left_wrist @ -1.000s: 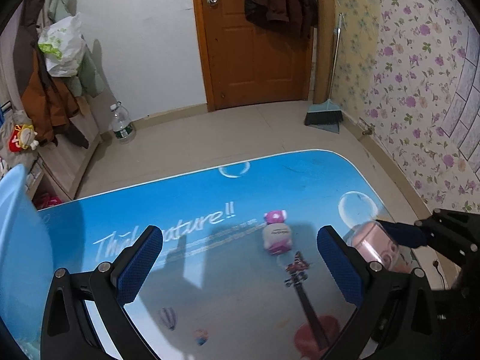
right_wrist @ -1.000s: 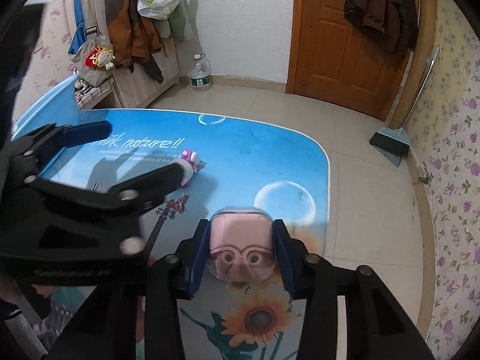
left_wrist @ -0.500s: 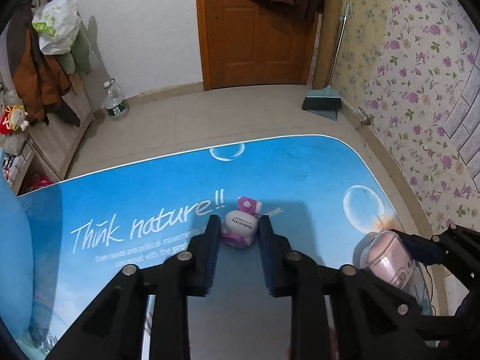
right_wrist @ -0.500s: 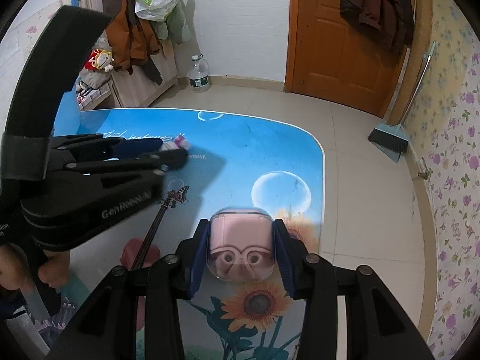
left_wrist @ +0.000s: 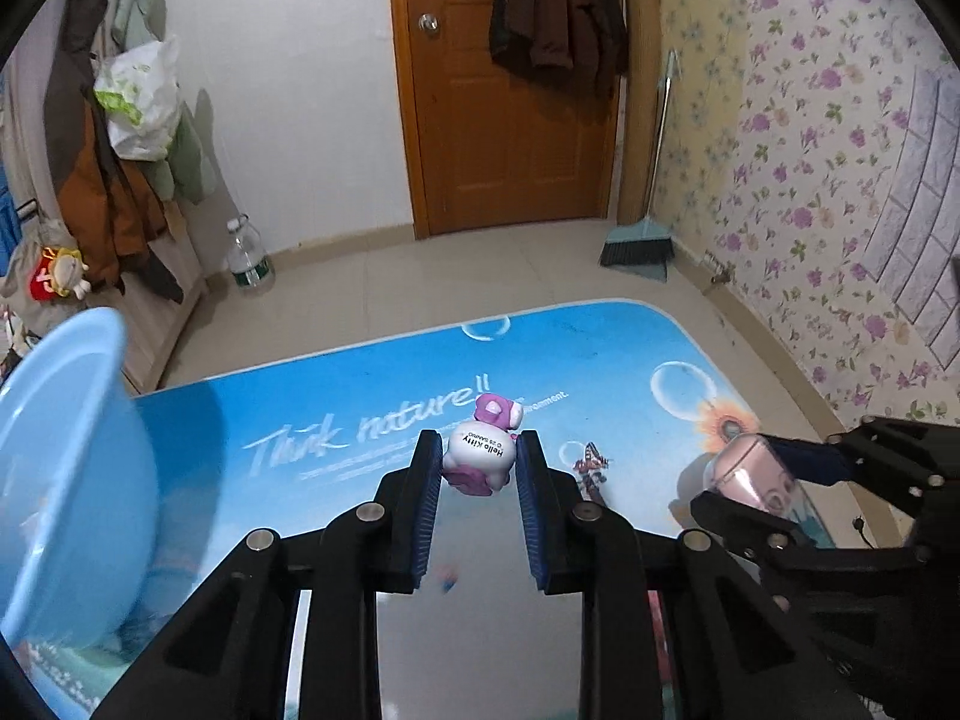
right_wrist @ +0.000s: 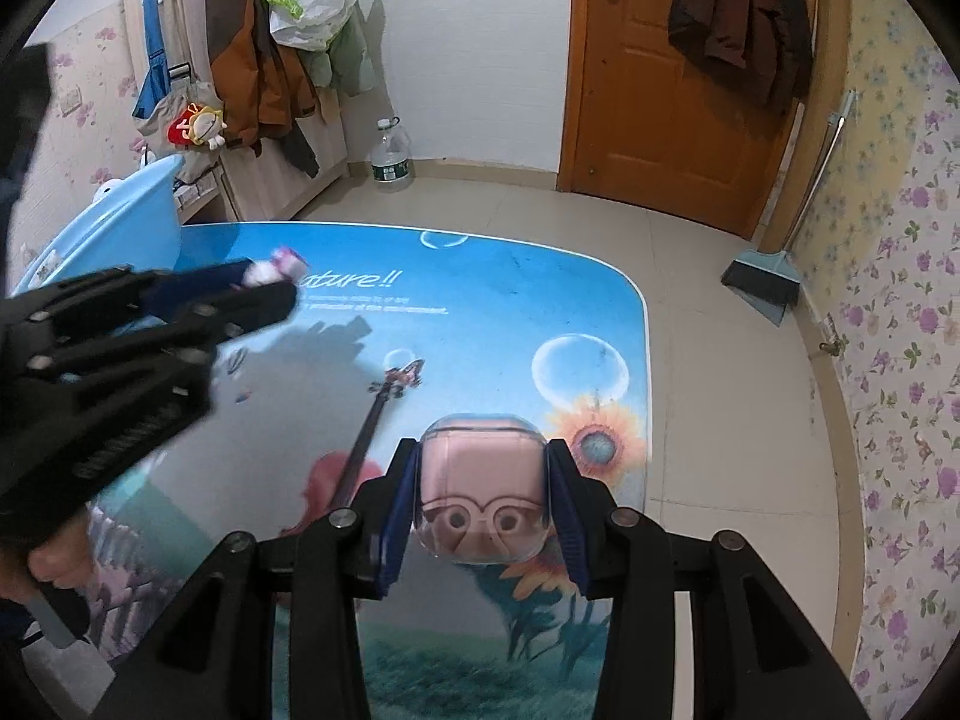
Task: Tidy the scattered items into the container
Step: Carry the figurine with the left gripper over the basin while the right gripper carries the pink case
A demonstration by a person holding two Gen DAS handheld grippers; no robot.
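Observation:
My left gripper (left_wrist: 478, 462) is shut on a small white and pink Hello Kitty toy (left_wrist: 483, 451) and holds it above the blue printed table (left_wrist: 600, 360). My right gripper (right_wrist: 483, 498) is shut on a pink earbud case in a clear cover (right_wrist: 483, 486), held over the table's right part. The case also shows in the left wrist view (left_wrist: 753, 474). A light blue plastic basin (left_wrist: 66, 468) stands at the table's left end; it also shows in the right wrist view (right_wrist: 132, 222). The left gripper with the toy (right_wrist: 273, 267) appears at the left of the right wrist view.
Beyond the table are a tiled floor, a wooden door (left_wrist: 510, 120), a broom and dustpan (left_wrist: 639, 246) by the floral wall, a water bottle (left_wrist: 249, 258), and coats on a rack (left_wrist: 108, 168) at the left.
My left gripper closed on the Hello Kitty toy, lifted it off the table and moved left towards the basin. My right gripper kept its hold on the earbud case.

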